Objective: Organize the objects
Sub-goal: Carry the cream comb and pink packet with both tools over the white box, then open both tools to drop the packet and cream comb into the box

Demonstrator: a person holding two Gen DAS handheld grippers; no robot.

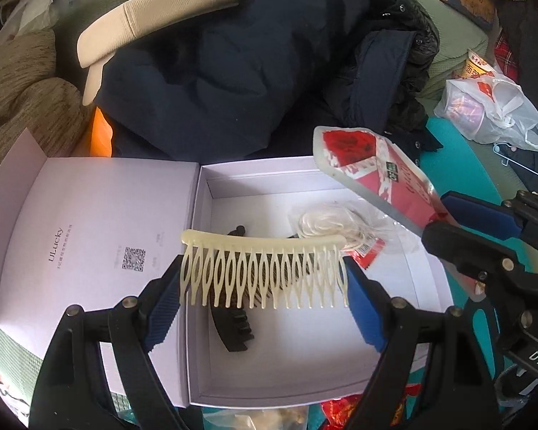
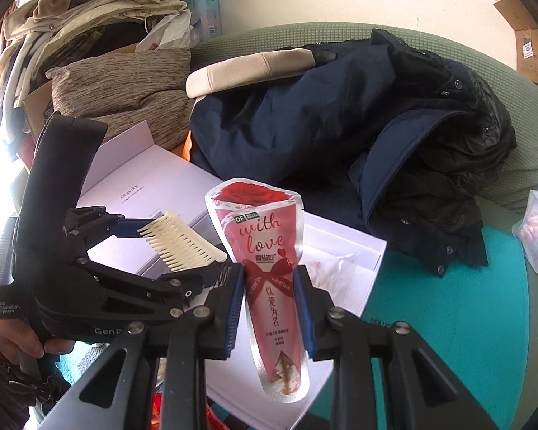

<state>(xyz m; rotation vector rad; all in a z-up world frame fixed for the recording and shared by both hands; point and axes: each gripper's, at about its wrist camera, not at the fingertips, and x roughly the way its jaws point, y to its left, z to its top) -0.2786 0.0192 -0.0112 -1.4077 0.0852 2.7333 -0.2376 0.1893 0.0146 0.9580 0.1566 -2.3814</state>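
My left gripper [image 1: 265, 279] is shut on a cream hair comb [image 1: 265, 268] and holds it above the open white box [image 1: 305, 186]. The comb also shows in the right wrist view [image 2: 183, 242]. My right gripper [image 2: 269, 286] is shut on a red rose-print packet [image 2: 265, 251], held upright over the box's right side; the packet also shows in the left wrist view [image 1: 380, 175]. Inside the box lie a black hair clip [image 1: 233, 326] and a bagged white item [image 1: 326, 224].
The box lid [image 1: 89, 229] lies open to the left. A dark navy jacket [image 1: 251, 71] and a beige cap [image 1: 154, 18] are heaped behind the box. A white plastic bag [image 1: 495, 107] sits at the right. A teal surface [image 2: 430, 304] lies under the box.
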